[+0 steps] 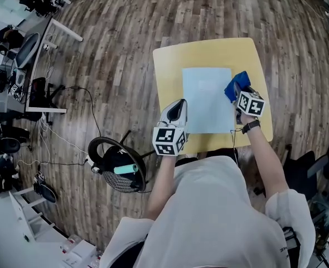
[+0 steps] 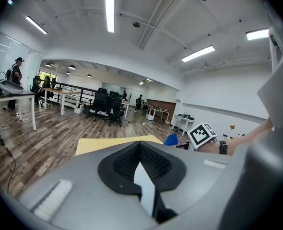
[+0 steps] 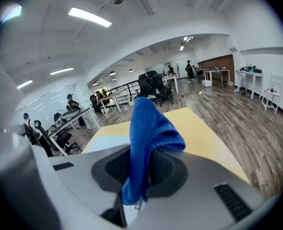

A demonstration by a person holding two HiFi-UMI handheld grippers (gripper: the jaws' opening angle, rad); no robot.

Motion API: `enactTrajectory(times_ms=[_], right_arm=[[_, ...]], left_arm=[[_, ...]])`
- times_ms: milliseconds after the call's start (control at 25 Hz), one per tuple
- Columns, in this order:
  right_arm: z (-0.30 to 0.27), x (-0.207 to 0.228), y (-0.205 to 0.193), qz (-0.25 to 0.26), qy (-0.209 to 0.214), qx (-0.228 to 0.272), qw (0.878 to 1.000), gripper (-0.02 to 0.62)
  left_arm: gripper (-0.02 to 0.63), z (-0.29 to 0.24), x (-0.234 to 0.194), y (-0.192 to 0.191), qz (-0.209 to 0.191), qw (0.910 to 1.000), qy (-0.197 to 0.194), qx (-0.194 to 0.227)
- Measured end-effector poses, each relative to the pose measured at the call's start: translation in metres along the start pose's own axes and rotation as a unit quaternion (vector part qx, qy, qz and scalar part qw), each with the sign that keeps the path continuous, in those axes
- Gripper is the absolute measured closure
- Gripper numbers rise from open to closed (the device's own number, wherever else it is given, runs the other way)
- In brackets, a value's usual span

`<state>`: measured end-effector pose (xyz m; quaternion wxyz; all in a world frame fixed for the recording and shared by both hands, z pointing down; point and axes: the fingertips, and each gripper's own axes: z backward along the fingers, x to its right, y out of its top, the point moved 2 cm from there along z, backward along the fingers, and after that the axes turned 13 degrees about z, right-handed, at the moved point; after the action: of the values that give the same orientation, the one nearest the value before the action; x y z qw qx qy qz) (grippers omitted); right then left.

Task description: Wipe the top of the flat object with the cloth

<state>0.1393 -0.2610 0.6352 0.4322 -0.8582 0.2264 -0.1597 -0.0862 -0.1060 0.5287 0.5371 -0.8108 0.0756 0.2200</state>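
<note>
A pale blue flat sheet (image 1: 206, 99) lies in the middle of the yellow table (image 1: 209, 52). My right gripper (image 1: 238, 92) hovers at the sheet's right edge, shut on a bunched blue cloth (image 1: 235, 85). In the right gripper view the cloth (image 3: 148, 128) sticks up from between the jaws of that gripper (image 3: 140, 178), with the sheet (image 3: 105, 132) ahead on the left. My left gripper (image 1: 178, 107) sits at the table's left edge, beside the sheet's near left corner. In its own view the left gripper (image 2: 140, 158) is shut and holds nothing.
A black office chair (image 1: 119, 171) with a teal item on it stands on the wooden floor just left of the person. A desk (image 1: 33, 54) with gear and loose cables (image 1: 69, 144) lies farther left. Another dark chair (image 1: 320, 166) is at the right.
</note>
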Motion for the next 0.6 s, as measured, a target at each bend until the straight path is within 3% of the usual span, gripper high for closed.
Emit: enactTrajectory(times_ms=[320, 600], right_arm=[[-0.020, -0.124, 0.046, -0.001, 0.125, 0.038, 0.991, 0.535], [-0.056, -0.225, 0.050, 0.027, 0.210, 0.019, 0.977, 0.535]], left_arm=[[0.597, 0.026, -0.028, 0.010, 0.015, 0.9988, 0.041, 0.023], [0.597, 0.053, -0.048, 0.010, 0.029, 0.9957, 0.080, 0.037]])
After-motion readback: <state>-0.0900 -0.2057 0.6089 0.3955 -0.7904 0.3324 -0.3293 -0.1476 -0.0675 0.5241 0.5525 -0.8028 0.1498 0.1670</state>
